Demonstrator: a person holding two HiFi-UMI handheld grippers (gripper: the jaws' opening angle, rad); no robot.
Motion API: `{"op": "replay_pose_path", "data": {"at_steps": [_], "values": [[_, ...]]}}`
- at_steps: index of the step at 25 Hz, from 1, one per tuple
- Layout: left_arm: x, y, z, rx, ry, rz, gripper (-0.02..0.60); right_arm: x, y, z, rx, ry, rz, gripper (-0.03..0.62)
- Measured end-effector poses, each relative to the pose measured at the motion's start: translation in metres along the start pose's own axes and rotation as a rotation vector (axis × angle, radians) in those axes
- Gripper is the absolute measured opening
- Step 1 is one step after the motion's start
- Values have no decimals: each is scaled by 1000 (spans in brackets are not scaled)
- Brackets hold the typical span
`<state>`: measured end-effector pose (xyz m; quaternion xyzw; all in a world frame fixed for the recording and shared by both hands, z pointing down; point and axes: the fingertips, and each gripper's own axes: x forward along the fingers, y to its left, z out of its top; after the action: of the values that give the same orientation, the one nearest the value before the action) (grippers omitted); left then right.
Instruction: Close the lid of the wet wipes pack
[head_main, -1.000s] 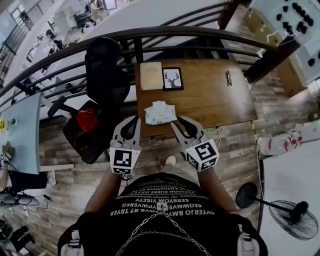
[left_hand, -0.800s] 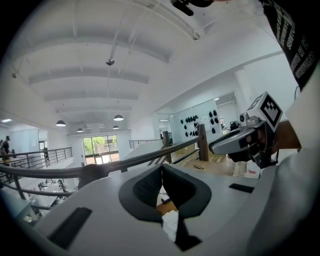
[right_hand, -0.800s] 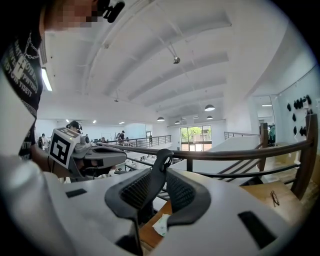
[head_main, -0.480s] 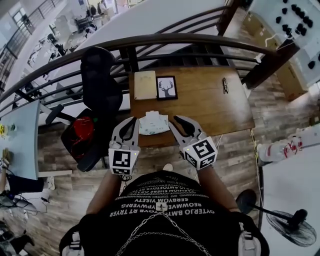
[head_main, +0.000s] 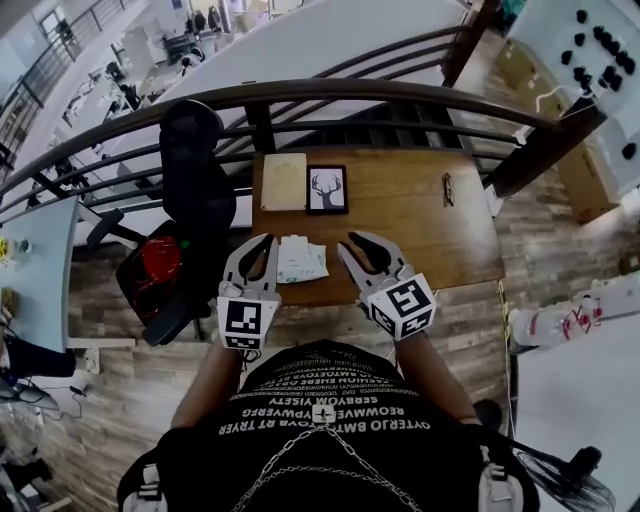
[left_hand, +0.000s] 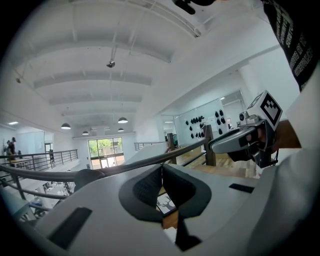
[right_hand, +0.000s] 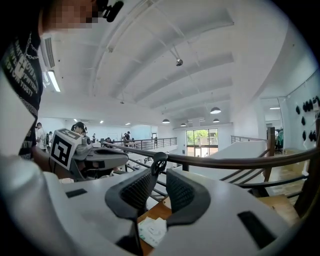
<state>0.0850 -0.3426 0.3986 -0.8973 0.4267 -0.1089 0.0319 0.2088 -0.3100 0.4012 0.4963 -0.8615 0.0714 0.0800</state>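
Approach stage. On the wooden table (head_main: 400, 215), the left gripper (head_main: 258, 240) has its jaws together and empty. The right gripper (head_main: 355, 241) has its jaws slightly apart and empty. The wipes pack (head_main: 300, 260) lies untouched at the near edge, between them. The likely next move is lowering one gripper onto the lid. Only the head view shows both grippers flanking the pack, while the right gripper view shows it below its jaws.

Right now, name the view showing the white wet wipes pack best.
Head view: the whole white wet wipes pack lies on the brown wooden table. Right gripper view catches part; left gripper view, almost nothing.
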Motion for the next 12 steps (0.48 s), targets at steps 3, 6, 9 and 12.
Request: {"op": "replay_pose_path", "data": {"at_steps": [3,6,9,12], "values": [[2,-3,-2,2,7,21,28,2,-3,-2,-6,1,28,95],[0,-4,-7,1,26,44,28,5,-3,-9,-2,13,58,94],[-8,6,-17,-9,59,88,28,10,-1,-18,14,28,85,94],[-17,19,-29,-16,95,125,28,15,4,-25,33,37,108,94]]}}
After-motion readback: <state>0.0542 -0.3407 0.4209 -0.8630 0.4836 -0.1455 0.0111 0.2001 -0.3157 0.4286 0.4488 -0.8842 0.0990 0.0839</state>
